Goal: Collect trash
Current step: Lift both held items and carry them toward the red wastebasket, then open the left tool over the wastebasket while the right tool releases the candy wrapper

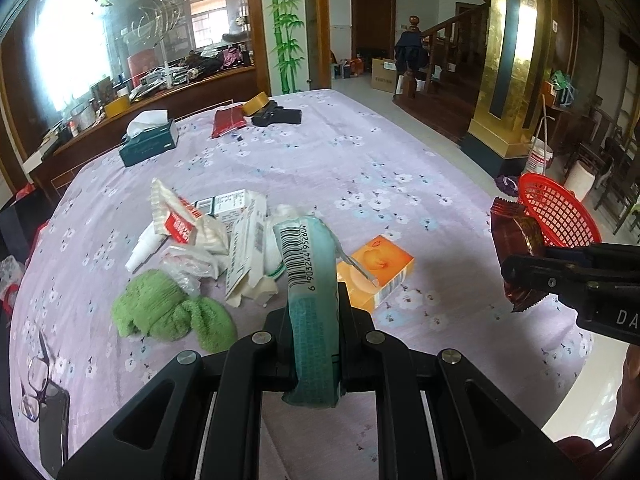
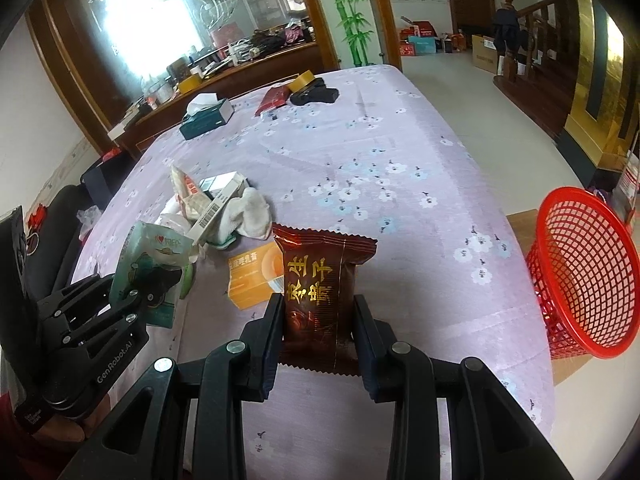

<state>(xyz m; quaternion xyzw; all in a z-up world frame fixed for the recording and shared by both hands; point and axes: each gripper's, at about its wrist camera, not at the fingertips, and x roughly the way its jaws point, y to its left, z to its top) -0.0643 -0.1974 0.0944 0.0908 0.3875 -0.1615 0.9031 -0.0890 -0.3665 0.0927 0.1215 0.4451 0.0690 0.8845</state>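
The left gripper [image 1: 314, 304] is closed on a teal pack [image 1: 310, 276], which stands upright between its fingers; on the pack a barcode is printed with the digits "6 903244 952804", and from the right wrist view its other face shows a small heart and some characters too small to read. The right gripper [image 2: 318, 316] is closed on a brown wrapper [image 2: 320, 280] with a zigzag edge and four gold Chinese characters, which appear upside down to the camera. On the side of the left gripper the words "GenRobot.AI" can be read in the right wrist view; on the right gripper only the letters "DA" show in the left wrist view, the rest is cut off by the frame edge. Both things are held above the table [image 1: 360, 152], which has a lilac cloth with flowers. On the table lies an orange box [image 1: 376, 270] with Chinese writing on its long side and a barcode on its end, just beside a heap [image 1: 224, 236] of white papers, cartons and plastic; one red and white label in the heap has writing that I cannot make out. A green cloth [image 1: 168, 312] lies near the heap. The red basket [image 2: 584, 272] stands beside the table edge, on the right, and its lower part is hidden by the table in the left wrist view. Far on the table there is a tissue box [image 1: 150, 142]. At the left edge, glasses [image 1: 36, 380] lie partly on a dark phone [image 1: 54, 428].
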